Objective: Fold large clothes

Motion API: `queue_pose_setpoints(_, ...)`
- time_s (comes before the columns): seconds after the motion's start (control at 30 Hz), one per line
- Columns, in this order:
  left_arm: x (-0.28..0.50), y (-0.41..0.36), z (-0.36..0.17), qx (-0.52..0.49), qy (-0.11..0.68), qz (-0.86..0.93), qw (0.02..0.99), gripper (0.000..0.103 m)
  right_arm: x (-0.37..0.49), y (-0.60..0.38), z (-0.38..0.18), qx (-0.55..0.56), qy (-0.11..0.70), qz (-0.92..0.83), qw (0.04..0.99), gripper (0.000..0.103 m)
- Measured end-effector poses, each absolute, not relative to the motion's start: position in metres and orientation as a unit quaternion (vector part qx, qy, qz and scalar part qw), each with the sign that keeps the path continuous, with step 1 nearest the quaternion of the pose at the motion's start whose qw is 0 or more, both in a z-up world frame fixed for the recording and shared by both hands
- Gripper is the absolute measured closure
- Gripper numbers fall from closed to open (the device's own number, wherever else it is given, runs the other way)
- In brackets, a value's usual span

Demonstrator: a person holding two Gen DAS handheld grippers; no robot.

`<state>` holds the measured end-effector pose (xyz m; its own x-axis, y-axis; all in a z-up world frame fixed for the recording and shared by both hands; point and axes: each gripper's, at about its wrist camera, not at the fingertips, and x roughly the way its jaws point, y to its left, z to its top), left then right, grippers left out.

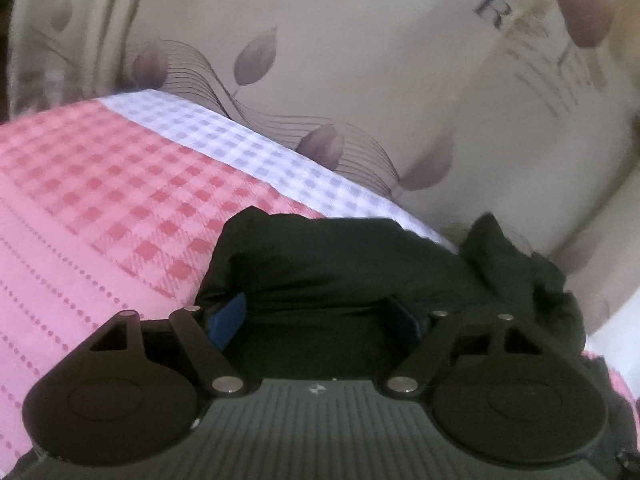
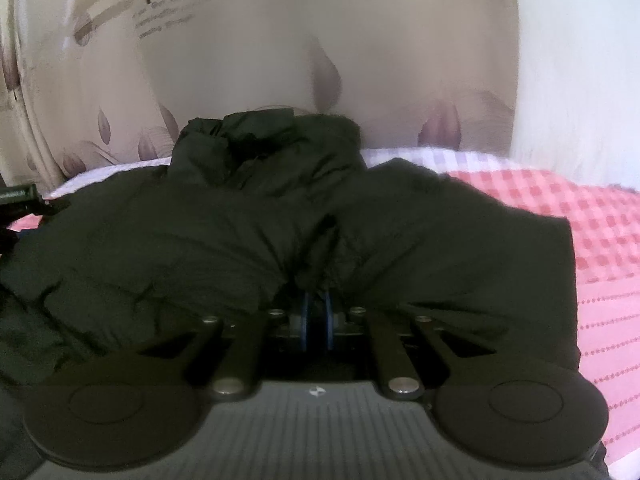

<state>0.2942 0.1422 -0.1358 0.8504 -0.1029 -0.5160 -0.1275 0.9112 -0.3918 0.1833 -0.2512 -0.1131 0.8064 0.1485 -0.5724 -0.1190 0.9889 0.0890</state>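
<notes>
Pink checked bedding [image 1: 100, 208] backs black jacket [image 2: 240, 232], apparently hiding right gripper [image 2: 318, 312] fingertips.

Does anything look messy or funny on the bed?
Yes. The black jacket lies bunched and lumpy on the pink checked cover, its top crumpled into a heap near the flowered headboard.

A bed [image 1: 100, 208] covered in a pink checked sheet with dotted stripes and a pale lilac checked band along its far edge carries a dark puffy jacket [image 2: 240, 240], which lies crumpled on the sheet straight ahead of the right tool [image 2: 318, 312]
</notes>
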Motion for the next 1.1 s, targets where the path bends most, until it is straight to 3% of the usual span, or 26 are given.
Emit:
queue_pose_setpoints(0.17,0.290,0.124,-0.132,-0.161,0.268,0.016,0.950,0.009,0.183,-0.242,-0.115,-0.010,0.300,0.057,0.952,0.095)
queue_pose_setpoints(0.4,0.290,0.127,-0.130,-0.179,0.259,0.029,0.949,0.001,0.181,-0.238,-0.116,-0.024,0.294,0.049,0.954,0.095)
queue_pose_setpoints(1.1,0.289,0.128,-0.129,-0.177,0.262,0.038,0.948,0.000,0.180,-0.236,-0.117,-0.031,0.290,0.046,0.955,0.095)
